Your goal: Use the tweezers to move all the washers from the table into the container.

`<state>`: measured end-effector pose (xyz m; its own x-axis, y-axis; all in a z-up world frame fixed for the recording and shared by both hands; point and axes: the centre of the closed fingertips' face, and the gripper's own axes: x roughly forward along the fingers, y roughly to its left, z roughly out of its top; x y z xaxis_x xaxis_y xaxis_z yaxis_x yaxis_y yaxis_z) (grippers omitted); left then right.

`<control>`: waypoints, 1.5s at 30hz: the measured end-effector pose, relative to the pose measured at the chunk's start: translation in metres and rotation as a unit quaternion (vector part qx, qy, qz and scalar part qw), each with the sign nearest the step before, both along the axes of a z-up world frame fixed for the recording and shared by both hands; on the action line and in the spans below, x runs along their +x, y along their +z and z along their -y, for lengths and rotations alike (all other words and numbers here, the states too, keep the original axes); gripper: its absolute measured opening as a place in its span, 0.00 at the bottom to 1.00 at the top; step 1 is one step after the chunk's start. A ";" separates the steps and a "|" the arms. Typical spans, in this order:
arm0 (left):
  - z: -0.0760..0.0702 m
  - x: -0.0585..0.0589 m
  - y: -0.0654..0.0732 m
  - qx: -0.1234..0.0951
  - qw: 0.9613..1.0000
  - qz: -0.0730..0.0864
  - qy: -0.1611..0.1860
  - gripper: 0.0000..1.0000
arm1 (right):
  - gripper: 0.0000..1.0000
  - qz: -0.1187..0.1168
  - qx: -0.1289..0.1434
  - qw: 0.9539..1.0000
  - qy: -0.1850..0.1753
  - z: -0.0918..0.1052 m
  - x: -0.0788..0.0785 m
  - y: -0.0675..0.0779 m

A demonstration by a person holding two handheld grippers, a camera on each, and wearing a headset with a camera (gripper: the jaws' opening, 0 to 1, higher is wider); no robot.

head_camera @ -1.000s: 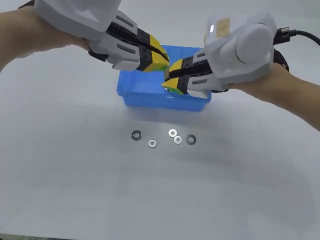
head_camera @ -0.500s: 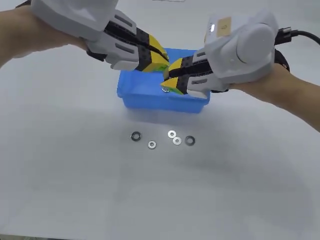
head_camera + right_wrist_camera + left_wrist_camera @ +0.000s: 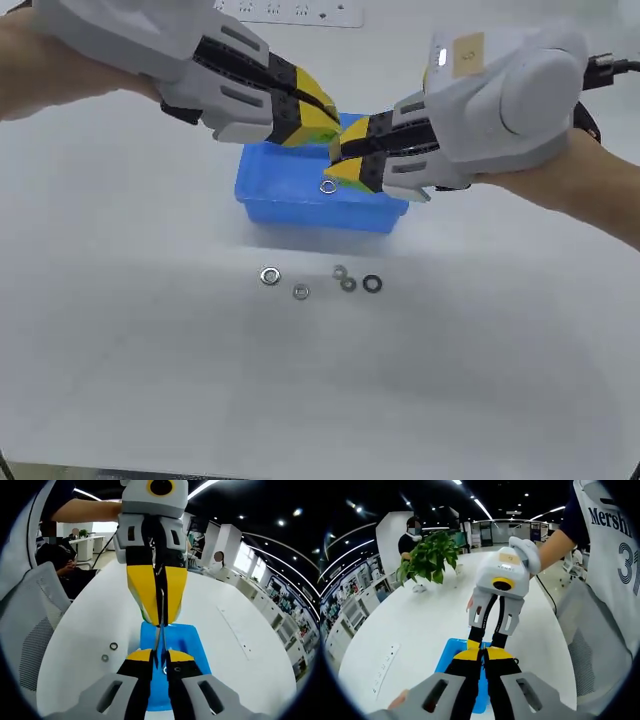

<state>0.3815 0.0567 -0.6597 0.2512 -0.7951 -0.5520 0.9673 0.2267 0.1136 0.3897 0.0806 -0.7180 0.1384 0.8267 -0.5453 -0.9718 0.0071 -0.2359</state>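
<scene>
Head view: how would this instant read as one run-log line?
left claw, right claw: shut on tweezers | above blue container | one washer over it | five washers on table

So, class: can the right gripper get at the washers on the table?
Probably yes: the right gripper, over the container with the tweezers, has the washers just ahead on bare table, nothing between.

Lower centre, the washers (image 3: 270, 276) are shiny bare metal. The container (image 3: 262, 192) is smooth, glossy blue plastic on a matt white worktop (image 3: 320, 390). At centre frame, the tweezers (image 3: 160, 611) are thin polished metal.
</scene>
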 end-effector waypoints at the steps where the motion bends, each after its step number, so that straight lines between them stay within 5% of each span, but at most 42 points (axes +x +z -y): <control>1: 0.001 -0.003 0.002 -0.001 1.000 0.002 -0.001 0.06 | 0.11 0.002 0.000 1.000 0.001 0.001 -0.003 0.002; 10: 0.016 -0.032 0.014 0.000 1.000 0.018 -0.011 0.06 | 0.11 0.016 -0.003 1.000 0.013 0.014 -0.031 0.016; 24: 0.031 -0.076 -0.009 -0.006 1.000 -0.019 -0.023 0.06 | 0.11 -0.018 -0.013 1.000 0.014 0.031 -0.082 -0.008; 36: 0.040 -0.079 -0.035 -0.019 0.998 -0.060 -0.007 0.07 | 0.11 -0.047 -0.023 0.999 -0.009 0.045 -0.086 -0.039; 45: 0.042 -0.070 -0.045 -0.015 0.998 -0.057 -0.004 0.06 | 0.11 -0.048 -0.024 0.998 -0.026 0.047 -0.075 -0.047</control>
